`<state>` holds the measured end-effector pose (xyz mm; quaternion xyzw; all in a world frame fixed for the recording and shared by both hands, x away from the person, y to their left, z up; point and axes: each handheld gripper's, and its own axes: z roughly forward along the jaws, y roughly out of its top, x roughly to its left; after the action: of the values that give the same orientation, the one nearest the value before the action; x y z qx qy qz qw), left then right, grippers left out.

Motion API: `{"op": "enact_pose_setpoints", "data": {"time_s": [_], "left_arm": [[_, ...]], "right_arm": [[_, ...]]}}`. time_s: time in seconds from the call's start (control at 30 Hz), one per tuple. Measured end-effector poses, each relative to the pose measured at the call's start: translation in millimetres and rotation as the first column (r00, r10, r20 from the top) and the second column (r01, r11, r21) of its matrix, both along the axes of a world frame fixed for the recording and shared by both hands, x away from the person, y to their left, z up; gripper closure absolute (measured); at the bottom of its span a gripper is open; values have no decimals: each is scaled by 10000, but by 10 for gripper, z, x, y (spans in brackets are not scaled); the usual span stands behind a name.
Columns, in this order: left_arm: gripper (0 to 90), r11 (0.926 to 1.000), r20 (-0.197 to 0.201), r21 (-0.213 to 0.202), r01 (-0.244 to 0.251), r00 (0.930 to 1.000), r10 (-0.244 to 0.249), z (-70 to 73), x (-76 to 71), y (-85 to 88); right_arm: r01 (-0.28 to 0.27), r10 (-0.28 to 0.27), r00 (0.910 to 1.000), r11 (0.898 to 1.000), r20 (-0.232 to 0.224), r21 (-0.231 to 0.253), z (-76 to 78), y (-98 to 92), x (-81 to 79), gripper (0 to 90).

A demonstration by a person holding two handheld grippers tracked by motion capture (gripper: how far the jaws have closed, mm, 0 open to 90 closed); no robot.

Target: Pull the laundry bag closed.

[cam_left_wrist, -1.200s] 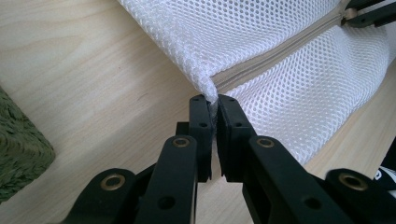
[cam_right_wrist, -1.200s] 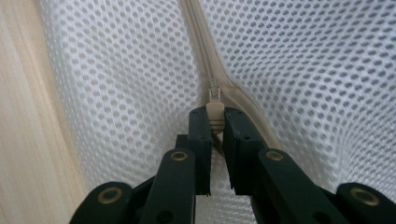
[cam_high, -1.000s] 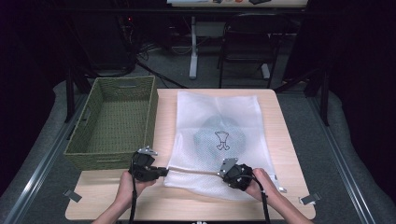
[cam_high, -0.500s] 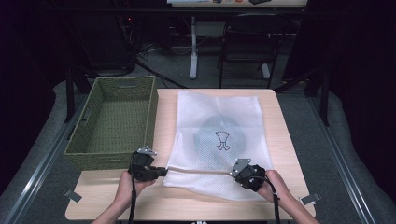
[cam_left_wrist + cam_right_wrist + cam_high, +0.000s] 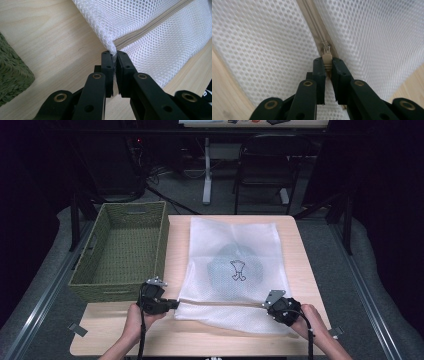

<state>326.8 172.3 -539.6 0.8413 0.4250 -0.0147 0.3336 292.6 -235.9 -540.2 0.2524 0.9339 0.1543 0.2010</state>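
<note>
This looks like a lab or recording studio set up for tabletop trials. A pale wooden table point(image 5: 175, 235) stands on grey carpet, flanked by 2 slanted metal rails point(image 5: 37, 302). Behind it are a black folding chair point(image 5: 262, 167), a white desk leg point(image 5: 206, 170), loose cables and dark surroundings.

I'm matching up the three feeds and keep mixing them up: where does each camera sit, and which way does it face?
High view: above the person's side, looking forward and down on the table; both forearms, left gripper, right gripper.
Left gripper view: rides the left gripper, looking along jaws pinching the mesh laundry bag corner.
Right gripper view: rides the right gripper, jaws clamping the zipper pull.
Shared: the bag's zipper line.
</note>
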Motion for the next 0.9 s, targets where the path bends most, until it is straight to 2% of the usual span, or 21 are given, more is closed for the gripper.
{"op": "enact_pose_setpoints", "data": {"time_s": [0.3, 0.53, 0.8, 0.9], "left_arm": [[855, 10000, -29, -10, 30, 10000, -30, -6, 5, -2], [854, 10000, -46, 16, 39, 10000, -39, -9, 6, 0], [856, 10000, 48, 69, 45, 10000, -45, -10, -5, -7], [856, 9998, 24, 124, 122, 9999, -122, -11, -8, -17]], "right_arm": [[575, -575, 9983, 9983, 63, 3, -4, -233, -41, 819], [946, -944, 9955, 9951, 66, -288, -33, -389, -69, 819], [1472, -1472, 9891, 9888, 16, -236, -61, -578, -111, 819], [1487, -1486, 9889, 9888, 76, -149, -64, -607, -112, 818]]}}
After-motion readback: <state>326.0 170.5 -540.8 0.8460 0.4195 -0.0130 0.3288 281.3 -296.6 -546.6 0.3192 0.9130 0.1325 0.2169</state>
